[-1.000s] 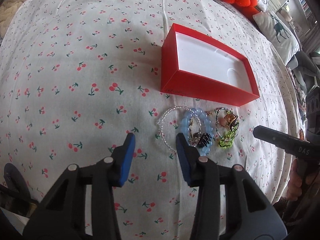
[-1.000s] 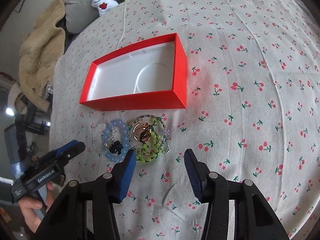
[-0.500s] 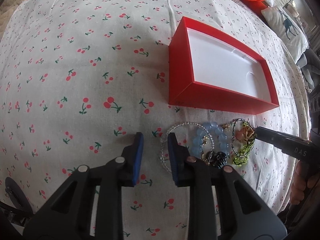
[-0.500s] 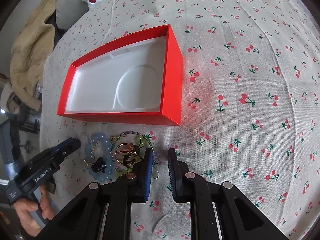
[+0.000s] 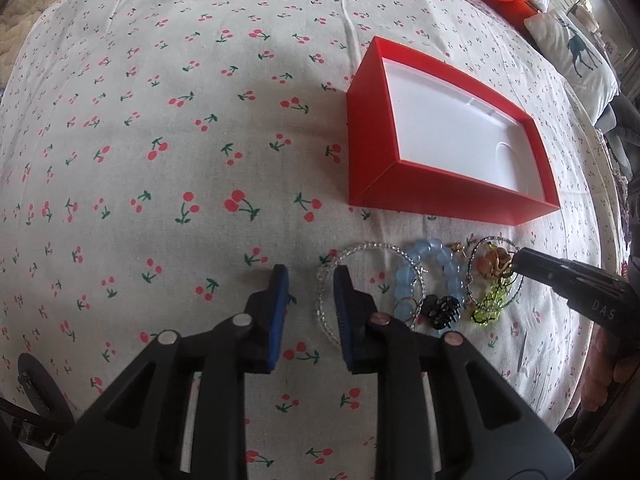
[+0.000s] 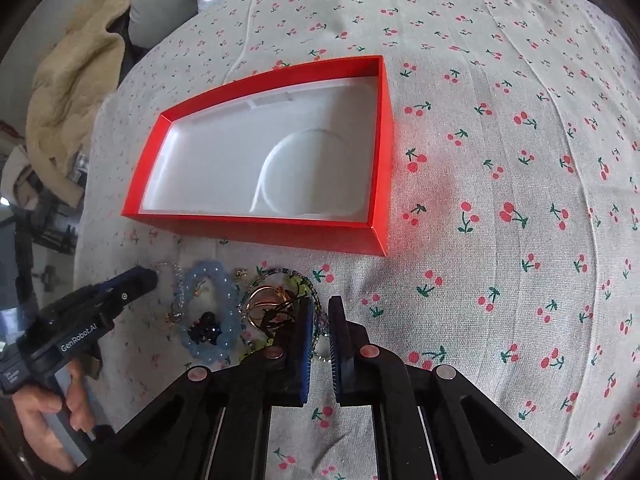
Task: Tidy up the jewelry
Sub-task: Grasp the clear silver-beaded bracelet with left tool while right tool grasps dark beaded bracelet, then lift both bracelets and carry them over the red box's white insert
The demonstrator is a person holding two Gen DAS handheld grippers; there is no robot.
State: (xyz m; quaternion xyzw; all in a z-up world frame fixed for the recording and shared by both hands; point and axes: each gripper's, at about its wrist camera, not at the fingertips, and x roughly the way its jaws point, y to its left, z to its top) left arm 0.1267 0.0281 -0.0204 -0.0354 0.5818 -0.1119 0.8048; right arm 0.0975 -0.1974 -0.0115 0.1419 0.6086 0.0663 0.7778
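Our left gripper (image 5: 310, 280) straddles the clear bead bracelet (image 5: 362, 249) rim, jaws parted; our right gripper (image 6: 319, 316) nearly clenches the dark beaded strand (image 6: 316, 300) near the red box (image 6: 256, 228)

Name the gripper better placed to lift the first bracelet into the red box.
Right. The right gripper has its narrowed jaws astride the dark beaded bracelet, close to the red box. The left gripper only reaches the clear bracelet rim.

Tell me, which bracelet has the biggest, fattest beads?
The light blue bracelet. Its beads are chunky and round, while the clear bracelet beside it and the dark seed-bead one have tiny beads.
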